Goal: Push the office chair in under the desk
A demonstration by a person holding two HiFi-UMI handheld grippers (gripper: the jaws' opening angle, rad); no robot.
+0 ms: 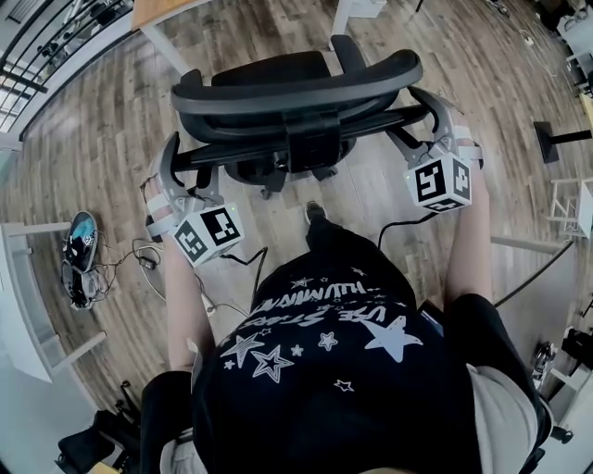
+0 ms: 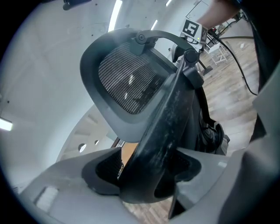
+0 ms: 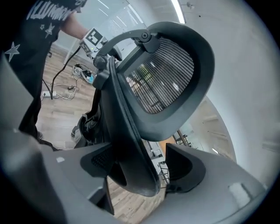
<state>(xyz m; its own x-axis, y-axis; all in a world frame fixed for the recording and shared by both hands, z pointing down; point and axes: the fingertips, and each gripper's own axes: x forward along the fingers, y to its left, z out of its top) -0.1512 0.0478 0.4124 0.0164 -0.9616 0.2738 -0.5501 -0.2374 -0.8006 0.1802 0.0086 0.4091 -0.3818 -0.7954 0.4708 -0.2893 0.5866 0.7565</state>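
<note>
The chair (image 1: 296, 93) stands on the wood floor (image 1: 93, 139) straight ahead of me. Its back is toward me and its seat toward the desk (image 1: 153, 11), whose wooden top and white leg show at the far edge, apart from the chair with floor between them.

My left gripper (image 1: 171, 153) is on the left edge of the chair's back. In the left gripper view that dark frame edge (image 2: 166, 131) runs up between my jaws, and both pads are clenched on it (image 2: 148, 170).

My right gripper (image 1: 431, 106) is at the right edge of the back. There the frame edge (image 3: 127, 131) also stands between my jaws (image 3: 144, 168), but they are spread wide. The frame lies against one pad and a gap shows before the other, so I have no grip there.

Farther out, cables (image 1: 139, 262) lie tangled on the floor at my left, beside a white frame (image 1: 23, 305). A black stand (image 1: 556, 139) sits on the floor at my right, well apart from the chair. My shoe (image 1: 315, 213) is just behind the chair's base.
</note>
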